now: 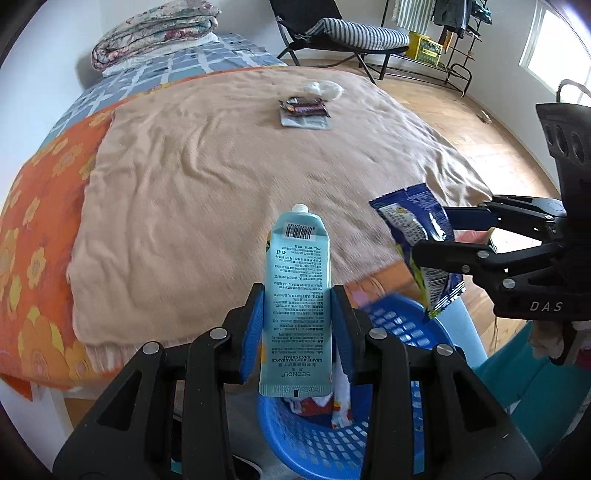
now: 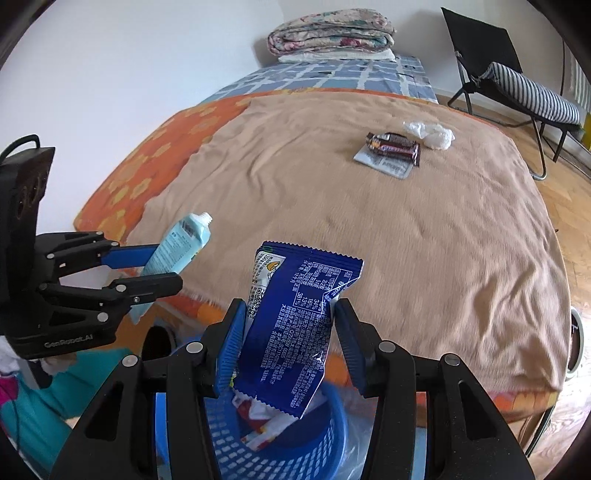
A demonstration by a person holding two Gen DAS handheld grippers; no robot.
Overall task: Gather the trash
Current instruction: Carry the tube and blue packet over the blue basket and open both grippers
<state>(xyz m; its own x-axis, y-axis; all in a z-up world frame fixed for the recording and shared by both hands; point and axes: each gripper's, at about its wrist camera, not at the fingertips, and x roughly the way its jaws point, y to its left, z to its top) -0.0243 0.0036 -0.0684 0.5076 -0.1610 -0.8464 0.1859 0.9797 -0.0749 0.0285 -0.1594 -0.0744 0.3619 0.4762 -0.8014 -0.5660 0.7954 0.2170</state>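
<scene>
My left gripper [image 1: 298, 295] is shut on a light-blue hand cream tube [image 1: 297, 258], which stands nozzle up above the blue mesh basket [image 1: 325, 443]. My right gripper [image 2: 290, 310] is shut on a dark blue snack wrapper [image 2: 295, 332], hanging over the same basket [image 2: 280, 454]. Each view also shows the other gripper: the right gripper [image 1: 443, 234] with its wrapper [image 1: 413, 214], the left gripper [image 2: 166, 267] with its tube [image 2: 181, 240]. On the tan blanket [image 1: 221, 177] lie a brown candy wrapper [image 1: 304, 105], a grey sachet [image 1: 304, 122] and a crumpled tissue [image 1: 323, 88].
The basket holds several wrappers and sits on the floor at the bed's near edge. A folded quilt [image 1: 155, 33] lies at the head of the bed. A folding chair with a striped cushion [image 1: 358, 35] stands on the wooden floor beyond. Teal clothing [image 1: 524, 369] is at lower right.
</scene>
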